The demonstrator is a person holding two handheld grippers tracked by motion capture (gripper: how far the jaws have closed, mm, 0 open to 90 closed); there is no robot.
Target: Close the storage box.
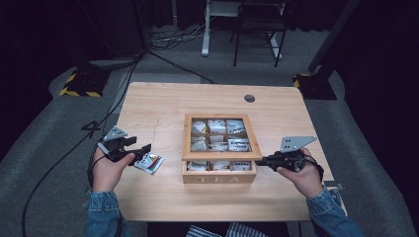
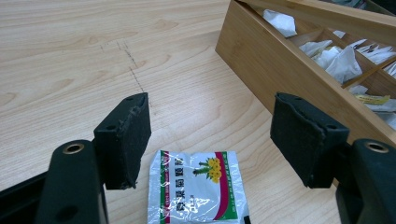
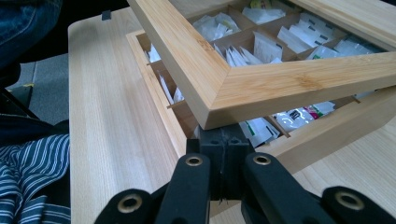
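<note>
Here, the left gripper (image 2: 212, 140) is hovering with jaws spread over a tea sachet (image 2: 198, 192), while the right gripper (image 3: 226, 151), jaws pressed together, is propping the tea box's (image 1: 220, 175) lid (image 3: 261, 86) from beneath its corner.

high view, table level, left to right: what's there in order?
left gripper with jaws open → tea sachet lying flat on the table → wooden tea box, lid part raised → right gripper, shut, tips under the lid's near corner.
</note>
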